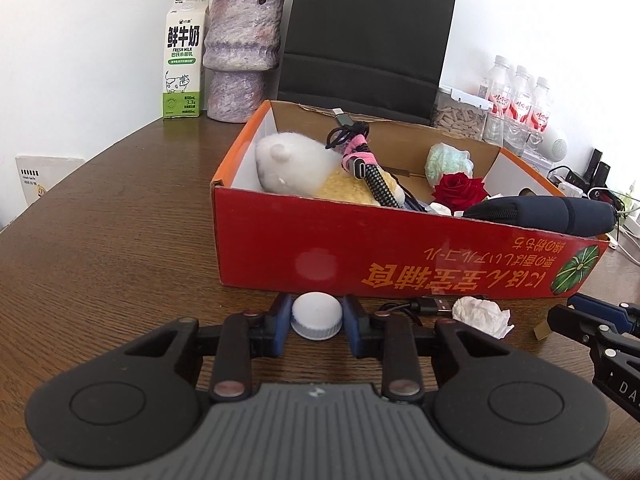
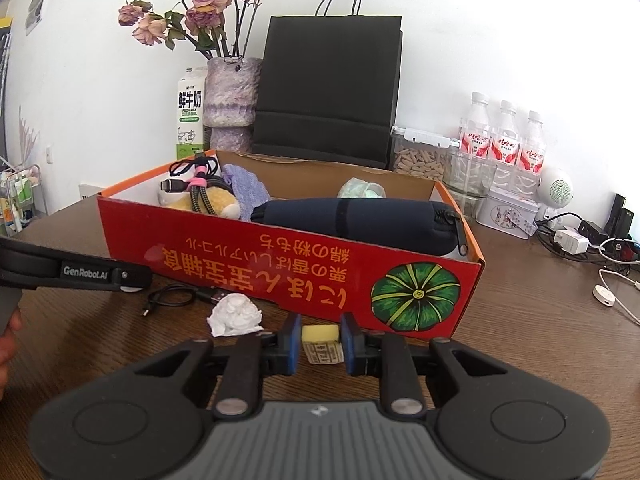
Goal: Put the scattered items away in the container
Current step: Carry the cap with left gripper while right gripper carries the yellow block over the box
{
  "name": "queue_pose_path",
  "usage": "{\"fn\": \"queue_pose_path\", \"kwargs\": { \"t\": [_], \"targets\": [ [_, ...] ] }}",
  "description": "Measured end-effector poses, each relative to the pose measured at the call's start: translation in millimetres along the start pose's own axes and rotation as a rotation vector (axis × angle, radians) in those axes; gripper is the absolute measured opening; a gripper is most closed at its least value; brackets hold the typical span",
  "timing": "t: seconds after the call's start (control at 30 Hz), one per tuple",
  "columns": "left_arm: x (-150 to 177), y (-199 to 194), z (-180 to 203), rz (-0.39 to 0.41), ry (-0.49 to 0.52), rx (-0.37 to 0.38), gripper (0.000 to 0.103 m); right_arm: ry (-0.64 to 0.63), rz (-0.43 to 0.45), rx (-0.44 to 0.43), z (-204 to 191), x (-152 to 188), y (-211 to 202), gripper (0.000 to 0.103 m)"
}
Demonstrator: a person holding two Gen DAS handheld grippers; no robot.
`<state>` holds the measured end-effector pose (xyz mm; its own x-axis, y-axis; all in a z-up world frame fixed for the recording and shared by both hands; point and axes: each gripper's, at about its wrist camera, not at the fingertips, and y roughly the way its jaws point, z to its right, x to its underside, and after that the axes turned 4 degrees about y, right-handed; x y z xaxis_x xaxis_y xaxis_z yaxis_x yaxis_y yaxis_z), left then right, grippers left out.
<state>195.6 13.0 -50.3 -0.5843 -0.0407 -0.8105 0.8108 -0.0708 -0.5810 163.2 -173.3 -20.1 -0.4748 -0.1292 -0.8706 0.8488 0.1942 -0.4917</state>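
A red cardboard box [image 1: 360, 256] [image 2: 240, 256] stands on the brown table. It holds a plush toy [image 1: 288, 168], cables, a red rose [image 1: 460, 190] and a dark pouch [image 2: 352, 216]. My left gripper [image 1: 316, 316] sits around a white bottle cap [image 1: 317, 316] in front of the box, its pads close at the cap's sides. My right gripper [image 2: 321, 344] sits around a small yellow block [image 2: 322, 344] by the box's front wall. A crumpled tissue [image 1: 482, 316] [image 2: 235, 314] and a black cable [image 2: 172, 300] lie on the table between them.
Behind the box stand a milk carton [image 1: 183, 60], a purple vase [image 1: 240, 56], a black paper bag [image 2: 328, 88], a jar of seeds [image 2: 420, 156] and three water bottles [image 2: 504, 136]. Chargers and cords lie at the right [image 2: 572, 240].
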Motion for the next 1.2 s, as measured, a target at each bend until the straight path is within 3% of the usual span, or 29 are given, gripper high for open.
{"fn": "queue_pose_path", "kwargs": {
  "t": [0.4, 0.63, 0.9, 1.2],
  "targets": [
    [4, -21, 1, 0.066, -0.001, 0.008, 0.029, -0.031, 0.068, -0.009, -7, -1, -13, 0.019],
    [-1, -50, 2, 0.142, -0.025, 0.014, 0.029, 0.001, 0.212, -0.027, -10, -16, -43, 0.019],
    [-43, -70, 23, 0.279, 0.015, 0.065, 0.029, 0.015, 0.345, -0.057, -14, -58, -56, 0.019],
    [-83, -40, 37, 0.315, 0.029, 0.067, 0.029, 0.033, 0.387, -0.029, -8, -102, -22, 0.019]
  ]
}}
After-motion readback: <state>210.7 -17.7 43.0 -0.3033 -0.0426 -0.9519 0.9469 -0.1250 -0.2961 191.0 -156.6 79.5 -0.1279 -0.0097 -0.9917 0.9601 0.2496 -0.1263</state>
